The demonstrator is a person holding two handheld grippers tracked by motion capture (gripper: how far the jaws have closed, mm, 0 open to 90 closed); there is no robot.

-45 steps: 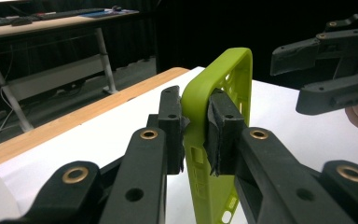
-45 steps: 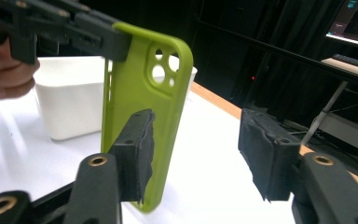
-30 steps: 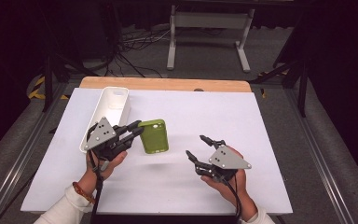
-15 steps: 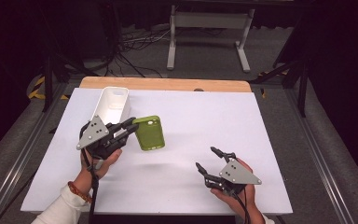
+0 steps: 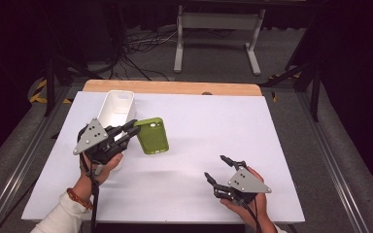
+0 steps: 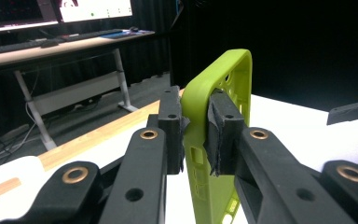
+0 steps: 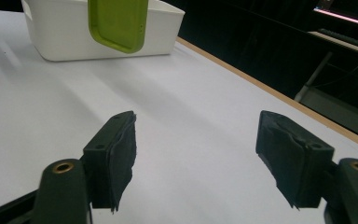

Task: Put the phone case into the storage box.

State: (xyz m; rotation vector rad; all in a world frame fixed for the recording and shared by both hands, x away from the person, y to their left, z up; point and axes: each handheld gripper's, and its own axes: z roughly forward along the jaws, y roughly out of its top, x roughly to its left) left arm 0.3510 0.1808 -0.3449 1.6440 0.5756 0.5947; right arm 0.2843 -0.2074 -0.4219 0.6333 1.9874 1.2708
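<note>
Green phone case point(image 5: 152, 135) pinched in left gripper point(image 5: 128, 132) fingers, lower end cropped, right gripper point(image 5: 217, 170) fingers spread, empty.

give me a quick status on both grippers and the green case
Left gripper shut on green case, lifted beside white bin. Right gripper open, empty, jaws just widening. Nothing in the way.

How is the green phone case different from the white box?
The green phone case is flat and thin; the white box is deep and open-topped. The case is pinched in the left gripper and lifted, while the box rests on the table. Both are plastic-looking with rounded corners.
</note>
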